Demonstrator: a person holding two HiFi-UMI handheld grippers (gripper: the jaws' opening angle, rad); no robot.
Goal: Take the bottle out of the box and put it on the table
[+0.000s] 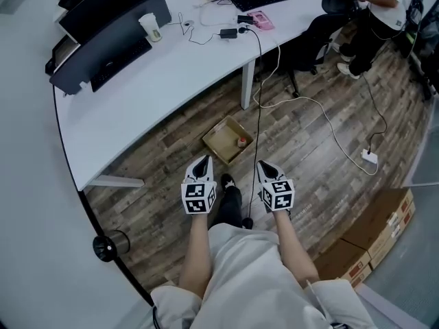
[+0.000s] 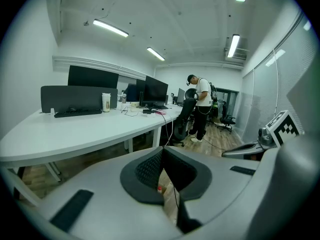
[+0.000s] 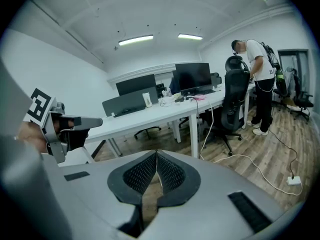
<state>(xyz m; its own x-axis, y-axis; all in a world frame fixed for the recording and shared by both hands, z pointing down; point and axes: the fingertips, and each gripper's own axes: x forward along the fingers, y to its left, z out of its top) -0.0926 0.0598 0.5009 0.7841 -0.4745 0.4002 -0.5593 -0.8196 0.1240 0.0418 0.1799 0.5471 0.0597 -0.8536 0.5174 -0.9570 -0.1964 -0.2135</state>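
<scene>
An open, shallow cardboard box [image 1: 223, 136] lies on the wood floor in front of the white desk [image 1: 137, 108]. A small bottle [image 1: 241, 142] with a red cap lies inside the box, near its right side. In the head view both grippers are held out side by side, just short of the box. My left gripper [image 1: 203, 160] is shut and holds nothing. The right gripper [image 1: 263, 164] is shut and empty too. Through the slit below the left jaws [image 2: 162, 149] the red cap of the bottle [image 2: 160, 188] shows. In the right gripper view the tips [image 3: 156, 153] meet over bare floor.
The desk carries monitors, a keyboard [image 1: 120, 64] and a paper cup [image 1: 149, 26]. Cables run over the floor to a power strip [image 1: 370, 157]. A desk leg [image 1: 247, 81] stands behind the box. An office chair [image 1: 322, 26] and a person [image 1: 384, 5] are far right. Cardboard cartons [image 1: 381, 232] sit near right.
</scene>
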